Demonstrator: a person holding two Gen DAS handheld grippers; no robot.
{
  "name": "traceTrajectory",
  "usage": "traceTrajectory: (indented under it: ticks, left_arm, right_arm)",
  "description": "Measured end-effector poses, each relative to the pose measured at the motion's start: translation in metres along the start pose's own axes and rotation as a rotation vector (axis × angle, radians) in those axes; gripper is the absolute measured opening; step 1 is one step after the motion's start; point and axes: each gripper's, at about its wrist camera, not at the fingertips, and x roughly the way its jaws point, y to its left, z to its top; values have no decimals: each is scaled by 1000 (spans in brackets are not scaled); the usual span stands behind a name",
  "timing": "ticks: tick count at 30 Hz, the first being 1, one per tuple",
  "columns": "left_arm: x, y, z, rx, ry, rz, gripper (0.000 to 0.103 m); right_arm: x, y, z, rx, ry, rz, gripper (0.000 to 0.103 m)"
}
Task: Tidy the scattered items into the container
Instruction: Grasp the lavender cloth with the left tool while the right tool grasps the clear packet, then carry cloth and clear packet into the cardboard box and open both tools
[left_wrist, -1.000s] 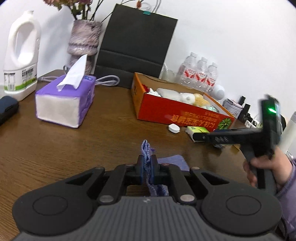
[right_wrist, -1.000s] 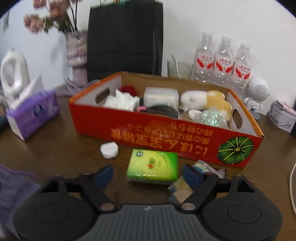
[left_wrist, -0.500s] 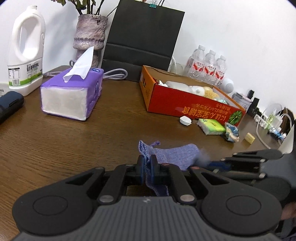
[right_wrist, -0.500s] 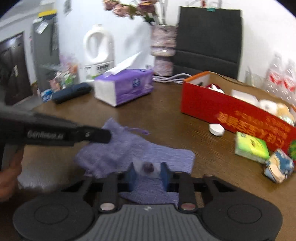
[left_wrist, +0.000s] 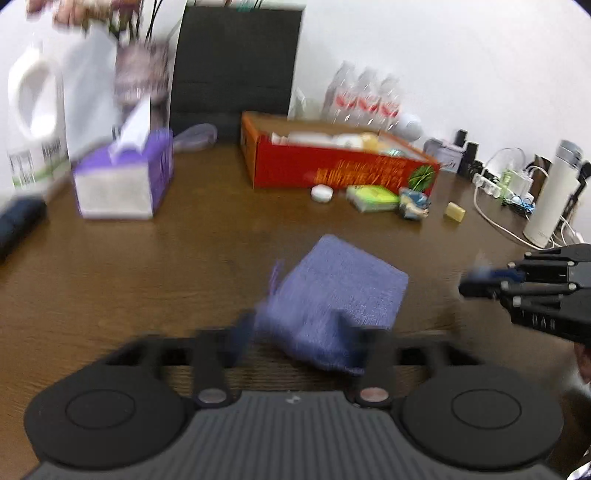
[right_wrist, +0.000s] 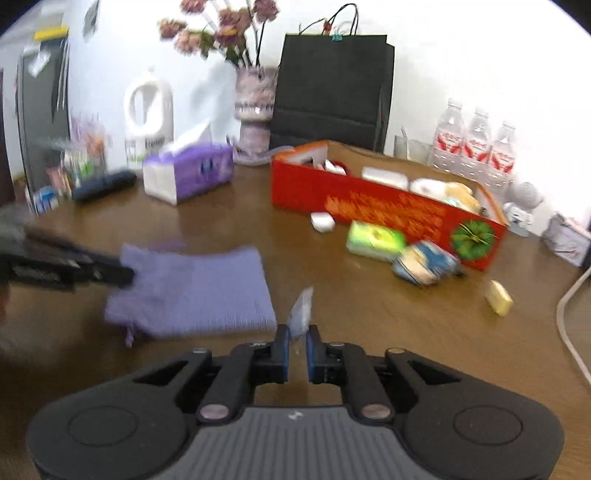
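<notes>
Now the left gripper (left_wrist: 295, 328) has sprung wide: half a second ago its fingers were pinched on a fold of the purple cloth pouch (left_wrist: 343, 284), and here they stand far apart with the pouch lying loose between them on the tabletop (left_wrist: 147, 277). Blur hides whether either finger touches the fabric.

At 3 o'clock of the pouch, the right gripper (right_wrist: 297, 339) has pulled back off the cloth. Its fingers are narrow and clamp a small clear wrapper (right_wrist: 301, 308), which stands up from the pads. What the wrapper contains is too blurred to tell.

Farther off, at about 1 o'clock from the pouch, the red cardboard box (left_wrist: 332, 170) sits part-filled. Along its front wall lie a white round cap (left_wrist: 321, 192), a green tissue pack (left_wrist: 373, 197), a blue-and-white wrapped snack (left_wrist: 413, 205) and, a little apart at its 4 o'clock corner, a yellow block (left_wrist: 455, 212).

My reading is that the wrapper goes into the box next, while the released pouch and those four items remain to collect.
</notes>
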Motion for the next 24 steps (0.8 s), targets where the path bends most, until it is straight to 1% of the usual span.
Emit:
traceTrajectory:
  ticks: [1,2,3,4,5,6,7,9,12,14,16,18,19,20,21,22,23,24]
  left_arm:
    - [-6,-4,2,45,-33,-11,85]
    - [-10,-6,7,90,-59,-50,88]
    - [-10,-6,11,119,-66,-106,93]
    - [-6,-6,17,148,-62,-171,95]
    - [2,-6,22,175,-62,-205,97]
    - [13,-6,26,201,-53,-217,97]
    - [29,-7,32,222,-16,-208,97]
    - [54,-12,39,238,50,-162,97]
    - [80,-19,41,252,110,-129,97]
    - [88,-22,32,252,152,-98,94]
    - [85,-23,26,232,145,-111,86]
    - [77,-26,21,232,136,-111,72]
    - [74,-29,18,222,127,-104,69]
    - [73,-31,17,219,119,-104,58]
    - [69,-34,15,217,109,-112,37]
    - [66,-38,14,211,104,-110,27]
    - [63,-44,11,204,99,-104,13]
    - [60,-52,8,210,86,-87,11]
  right_arm:
    - [-5,1,-7,-30,4,-12,22]
    - [-10,2,-13,-51,13,-17,35]
    - [-16,2,-19,-57,19,-17,40]
    - [-21,0,-24,-50,12,-9,47]
    - [-27,-1,-28,-34,1,5,49]
    - [-31,-2,-30,-19,-9,19,49]
    - [-35,-3,-32,-2,-18,31,49]
    - [-38,-6,-34,33,-22,37,49]
    - [-34,-14,-34,142,-2,-23,48]
    - [-29,-19,-35,222,13,-36,48]
    - [-21,-21,-35,277,34,-49,48]
    - [-15,-18,-35,285,34,-48,48]
    - [-13,-16,-34,274,25,-43,48]
    - [-10,-14,-33,265,21,-33,46]
    - [-7,-12,-31,254,17,-39,45]
    - [-5,-10,-30,241,15,-56,39]
    - [-4,-9,-29,236,14,-67,35]
    - [-3,-8,-29,236,11,-71,35]
